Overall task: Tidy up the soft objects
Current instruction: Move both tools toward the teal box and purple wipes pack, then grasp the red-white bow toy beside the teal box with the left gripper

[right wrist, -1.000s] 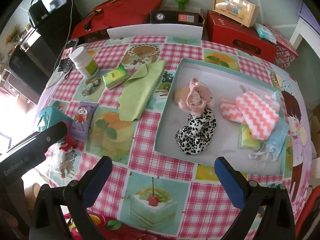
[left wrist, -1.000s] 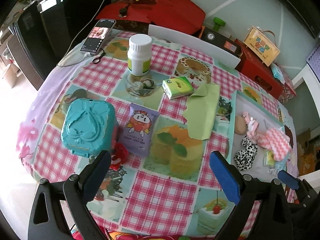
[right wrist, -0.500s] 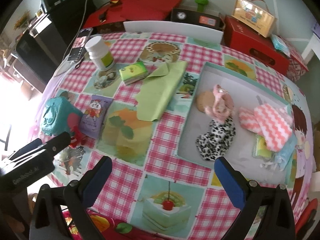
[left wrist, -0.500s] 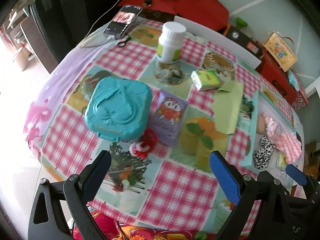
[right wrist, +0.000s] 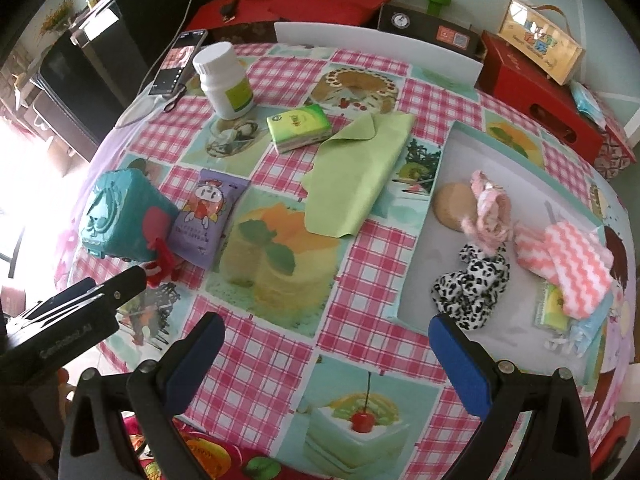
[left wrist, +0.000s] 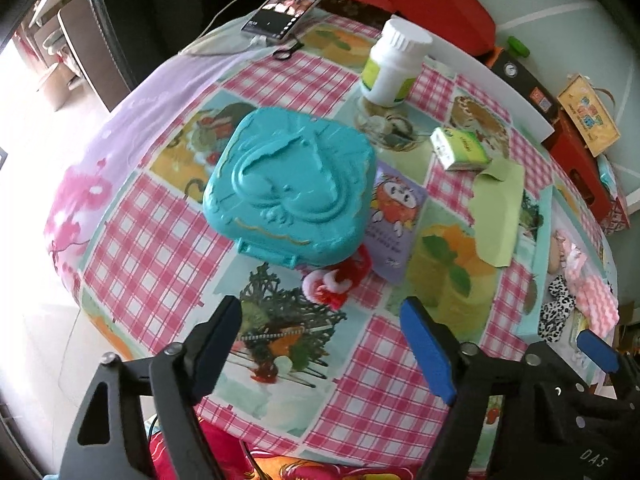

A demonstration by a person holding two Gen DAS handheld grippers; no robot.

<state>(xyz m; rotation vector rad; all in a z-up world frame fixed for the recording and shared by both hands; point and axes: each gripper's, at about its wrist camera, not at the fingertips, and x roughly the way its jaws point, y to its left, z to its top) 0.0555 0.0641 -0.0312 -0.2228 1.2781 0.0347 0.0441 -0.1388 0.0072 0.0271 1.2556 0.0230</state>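
A home living or dining room is suggested. The round worktop [right wrist: 360, 344] is covered by a pink checked cloth printed with cakes; a phone [right wrist: 178, 62], a pill bottle [right wrist: 226, 80] and a tissue pack [right wrist: 300, 126] are laid on it. Red gift boxes [right wrist: 536, 84] are stacked beyond.

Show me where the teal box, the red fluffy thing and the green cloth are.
teal box [left wrist: 290, 188], left wrist view, middle of its embossed lid
red fluffy thing [left wrist: 340, 280], left wrist view, its red-and-white middle
green cloth [right wrist: 356, 178], right wrist view, its flat centre

Checked tablecloth table [right wrist: 384, 248]: teal box [left wrist: 292, 188], bottle [right wrist: 226, 80], tissue pack [right wrist: 300, 128], green cloth [right wrist: 360, 176], tray [right wrist: 448, 168].
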